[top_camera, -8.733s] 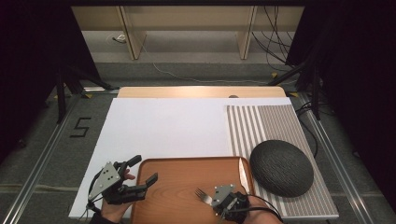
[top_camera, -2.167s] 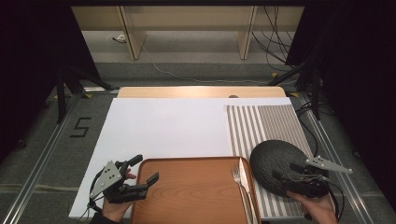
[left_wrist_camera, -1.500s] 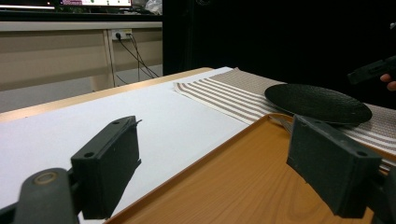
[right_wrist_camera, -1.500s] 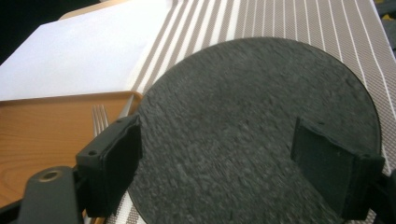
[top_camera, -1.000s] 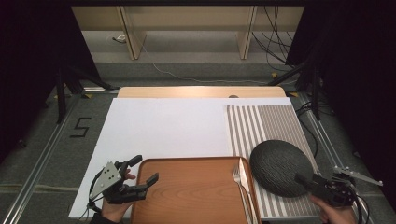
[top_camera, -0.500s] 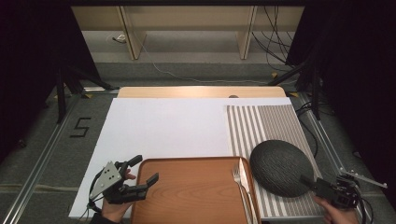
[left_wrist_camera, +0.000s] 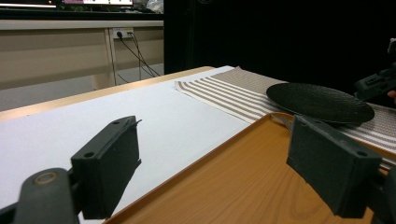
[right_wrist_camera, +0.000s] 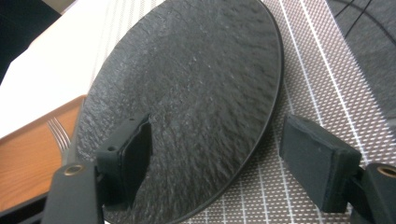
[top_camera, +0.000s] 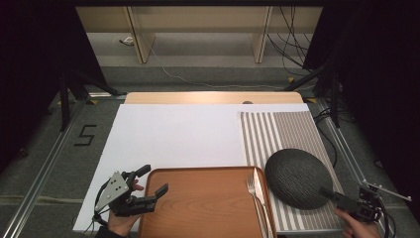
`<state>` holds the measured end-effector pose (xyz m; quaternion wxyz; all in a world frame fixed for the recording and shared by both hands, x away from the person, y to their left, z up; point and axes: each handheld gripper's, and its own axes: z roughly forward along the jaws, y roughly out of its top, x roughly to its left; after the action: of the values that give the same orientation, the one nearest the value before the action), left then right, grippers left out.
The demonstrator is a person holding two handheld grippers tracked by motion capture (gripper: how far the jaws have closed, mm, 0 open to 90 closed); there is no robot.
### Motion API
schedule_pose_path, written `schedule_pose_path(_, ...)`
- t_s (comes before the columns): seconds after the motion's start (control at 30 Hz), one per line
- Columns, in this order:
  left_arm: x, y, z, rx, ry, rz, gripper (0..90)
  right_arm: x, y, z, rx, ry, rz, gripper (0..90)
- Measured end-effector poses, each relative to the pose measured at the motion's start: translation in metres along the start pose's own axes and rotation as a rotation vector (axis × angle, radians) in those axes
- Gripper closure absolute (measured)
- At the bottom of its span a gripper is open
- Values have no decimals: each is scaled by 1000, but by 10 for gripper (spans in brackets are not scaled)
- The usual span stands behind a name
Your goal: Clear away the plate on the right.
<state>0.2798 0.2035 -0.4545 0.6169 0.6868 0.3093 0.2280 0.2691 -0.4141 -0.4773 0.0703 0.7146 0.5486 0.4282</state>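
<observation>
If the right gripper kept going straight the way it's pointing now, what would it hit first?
Most likely the black plate. The right gripper, jaws open and just closing a little, has the plate's near rim between its pads without a visible press. One jaw sits over the plate, the other over the striped placemat; exact depth is unclear.

I'm looking down and forward over the table (top_camera: pixel 173 134) from above its near edge. My left claw (left_wrist_camera: pixel 219 168) camera skims low across it; the right one sits close on the dark plate (right_wrist_camera: pixel 187 93), which all three share.

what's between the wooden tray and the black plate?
A fork lies along the wooden tray right edge, next to the black plate; clearest in the high view.
</observation>
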Motion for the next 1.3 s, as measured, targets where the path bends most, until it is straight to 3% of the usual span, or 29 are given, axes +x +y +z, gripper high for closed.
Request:
schedule_pose_path(0.03,0,0,0,0,0,0,162,-3,0,1,7,48,49,270)
schedule_pose_path(0.07,0,0,0,1,-1,0,162,-4,-1,2,10,61,67,271)
schedule_pose_path(0.67,0,0,0,2,-1,2,163,-6,-3,8,42,76,90,304)
schedule_pose_path(1.1,0,0,1,6,-4,3,164,-14,-5,12,49,169,222,345)
schedule_pose_path(1.3,0,0,1,7,-4,3,164,-15,-6,14,50,183,259,364)
